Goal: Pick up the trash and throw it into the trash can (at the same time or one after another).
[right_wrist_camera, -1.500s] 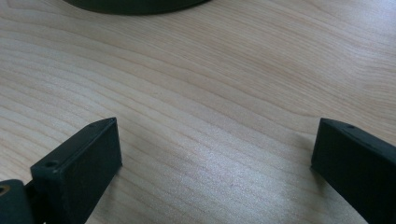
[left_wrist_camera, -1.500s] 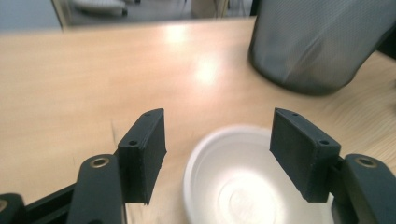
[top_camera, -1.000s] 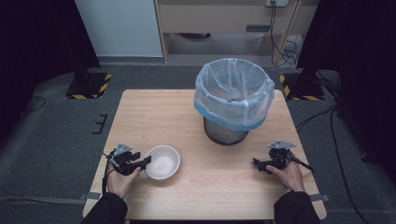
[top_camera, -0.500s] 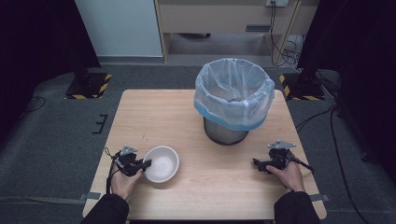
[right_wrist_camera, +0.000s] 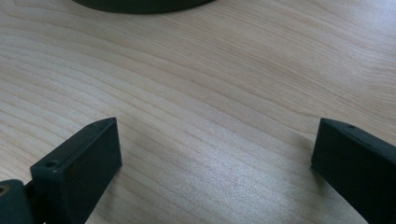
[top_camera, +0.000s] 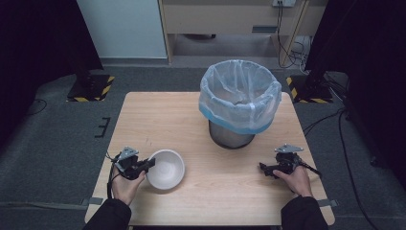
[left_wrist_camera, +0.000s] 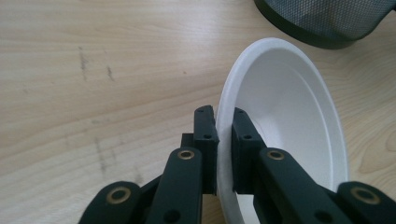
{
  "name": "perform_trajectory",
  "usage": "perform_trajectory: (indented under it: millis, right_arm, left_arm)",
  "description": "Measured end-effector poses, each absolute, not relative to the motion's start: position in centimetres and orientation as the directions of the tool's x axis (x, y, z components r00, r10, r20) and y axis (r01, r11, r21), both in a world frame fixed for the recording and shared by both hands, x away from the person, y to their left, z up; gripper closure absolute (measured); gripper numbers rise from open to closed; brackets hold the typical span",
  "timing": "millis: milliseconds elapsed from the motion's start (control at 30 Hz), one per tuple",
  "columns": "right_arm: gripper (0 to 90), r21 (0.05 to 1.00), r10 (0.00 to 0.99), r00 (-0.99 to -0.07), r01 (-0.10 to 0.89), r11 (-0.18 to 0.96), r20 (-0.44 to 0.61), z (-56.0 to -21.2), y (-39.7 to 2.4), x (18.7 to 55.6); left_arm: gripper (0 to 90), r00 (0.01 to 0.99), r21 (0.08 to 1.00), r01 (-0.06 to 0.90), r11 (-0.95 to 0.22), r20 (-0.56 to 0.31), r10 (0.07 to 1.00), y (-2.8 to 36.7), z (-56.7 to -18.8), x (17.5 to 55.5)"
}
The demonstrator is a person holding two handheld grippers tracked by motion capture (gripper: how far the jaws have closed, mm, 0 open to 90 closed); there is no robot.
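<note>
Left gripper view, fingers (left_wrist_camera: 206,140) hide bowl (left_wrist_camera: 289,107) rim, bin (left_wrist_camera: 327,21) cropped

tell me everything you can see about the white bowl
The white bowl is round, plain and matte, of what looks like foam or paper, with a thin rolled rim, and nothing lies in it. It sits upright on the wooden table near the person's edge, left of the lined mesh bin and apart from it. The left gripper has just been closing and now pinches the bowl's near-left rim, one jaw outside the wall and one inside.
</note>
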State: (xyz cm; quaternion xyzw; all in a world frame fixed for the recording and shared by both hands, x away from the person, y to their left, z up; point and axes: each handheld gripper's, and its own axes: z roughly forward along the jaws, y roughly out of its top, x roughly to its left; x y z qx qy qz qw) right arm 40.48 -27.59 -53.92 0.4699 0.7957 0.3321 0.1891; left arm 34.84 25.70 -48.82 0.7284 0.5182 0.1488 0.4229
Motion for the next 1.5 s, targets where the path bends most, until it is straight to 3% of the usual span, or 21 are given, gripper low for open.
perform_trajectory:
  millis: [767,1500]
  right_arm:
    - [1.5,0.706,0.873,-0.488,0.622,0.338,0.012,-53.9,-27.6,40.5]
    - [1.3,0.706,0.873,-0.488,0.622,0.339,0.011,-53.9,-27.6,40.5]
  left_arm:
    - [83.2,0.389,0.886,0.461,0.049,-0.252,0.886,28.6,-44.3,33.9]
    - [83.2,0.490,0.969,0.230,0.091,-0.196,0.849,26.6,-35.3,34.4]
